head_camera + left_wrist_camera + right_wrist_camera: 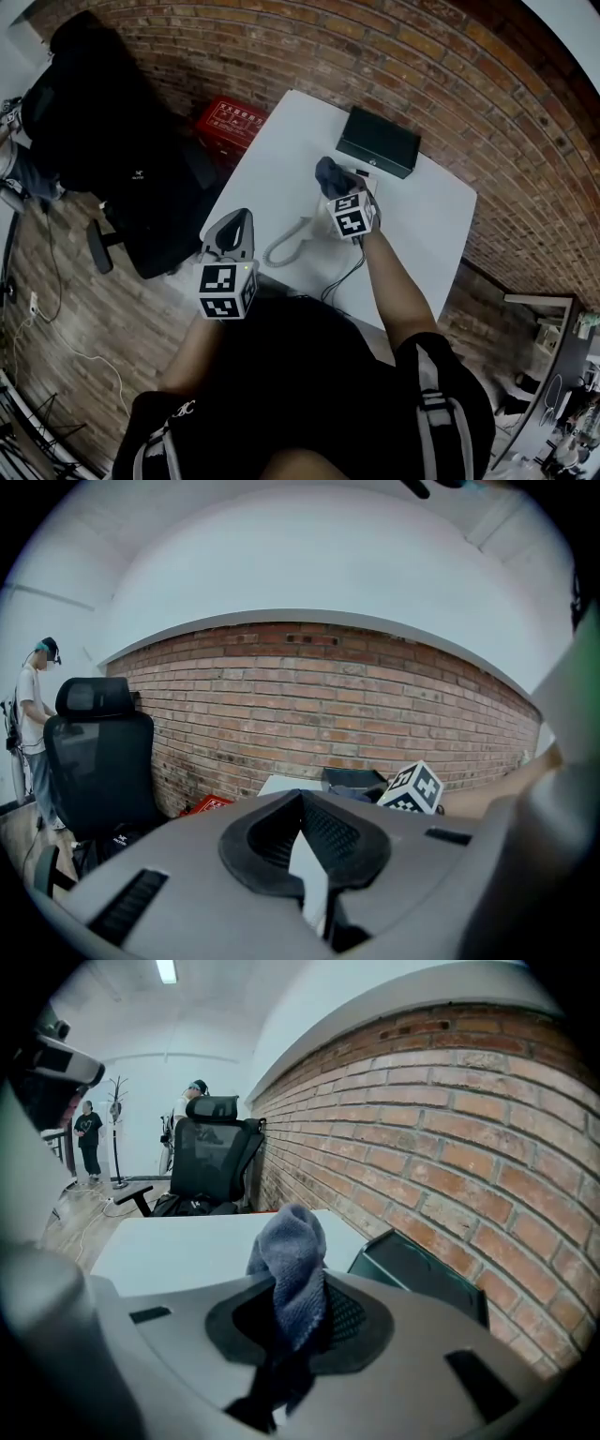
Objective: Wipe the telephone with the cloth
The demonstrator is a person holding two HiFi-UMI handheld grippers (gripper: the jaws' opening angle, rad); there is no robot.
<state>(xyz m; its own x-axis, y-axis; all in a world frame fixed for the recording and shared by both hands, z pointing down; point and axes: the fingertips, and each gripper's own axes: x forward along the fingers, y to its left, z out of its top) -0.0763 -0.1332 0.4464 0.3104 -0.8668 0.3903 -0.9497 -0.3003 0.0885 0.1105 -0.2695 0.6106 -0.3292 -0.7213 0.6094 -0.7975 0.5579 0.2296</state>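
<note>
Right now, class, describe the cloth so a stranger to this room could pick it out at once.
Find the white table beside the brick wall, with a black box at its far edge. In front of that box, the right gripper is shut on the cloth: a soft, bunched blue-grey rag, unlike the hard box and white coiled cord.

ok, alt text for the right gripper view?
The right gripper is shut on a blue-grey cloth that sticks up from its jaws. Beyond lie a white table, a dark box by the brick wall, and a black office chair.
</note>
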